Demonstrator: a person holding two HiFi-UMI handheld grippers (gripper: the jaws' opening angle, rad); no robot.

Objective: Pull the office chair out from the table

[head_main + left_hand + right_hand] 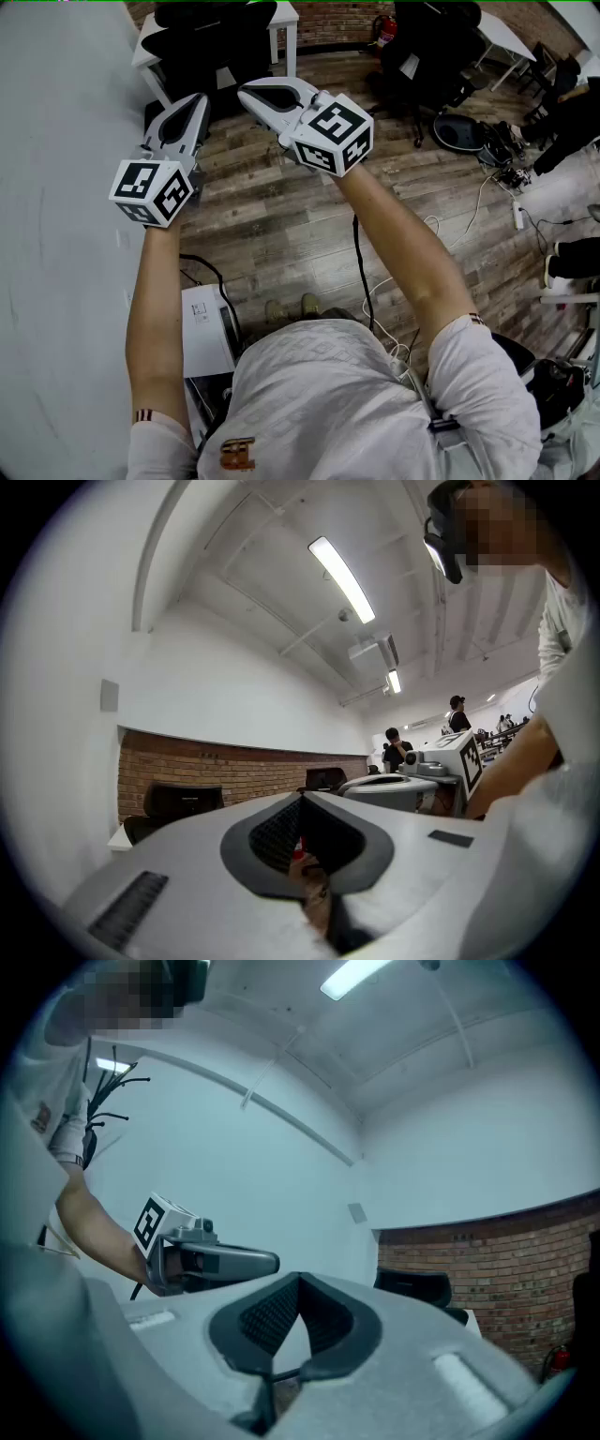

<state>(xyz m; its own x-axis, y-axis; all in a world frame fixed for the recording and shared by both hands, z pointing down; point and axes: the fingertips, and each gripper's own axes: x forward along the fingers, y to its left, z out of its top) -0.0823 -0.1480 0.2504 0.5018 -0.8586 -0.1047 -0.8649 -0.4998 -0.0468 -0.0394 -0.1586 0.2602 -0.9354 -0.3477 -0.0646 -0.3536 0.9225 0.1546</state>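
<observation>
The person's white T-shirt (328, 394) fills the head view at 6 o'clock, nearest of all. Two bare forearms reach away from it toward 11 and 12 o'clock.

At 7 o'clock, beside the left arm, a white box-shaped device (206, 328) sits on the grey-brown wood-plank floor (281, 225). A thin black cable (361, 262) trails across the planks between the arms.

The grey-and-black left gripper (197, 99) is held about level. Its jaws are pressed fully together and nothing is caught between the ribbed pads. The matching right gripper (247, 91) lies at its 3 o'clock, near it but apart. Its jaws also meet at the tip and grip nothing.

Beyond both tips, at 12 o'clock, the black high-backed office chair (211, 47) stands tucked under the white rectangular table (284, 13), apart from either gripper.

Farther off, at 1 o'clock, more black chairs (422, 47) cluster near a red fire extinguisher (384, 31) and the red brick wall (337, 14).
</observation>
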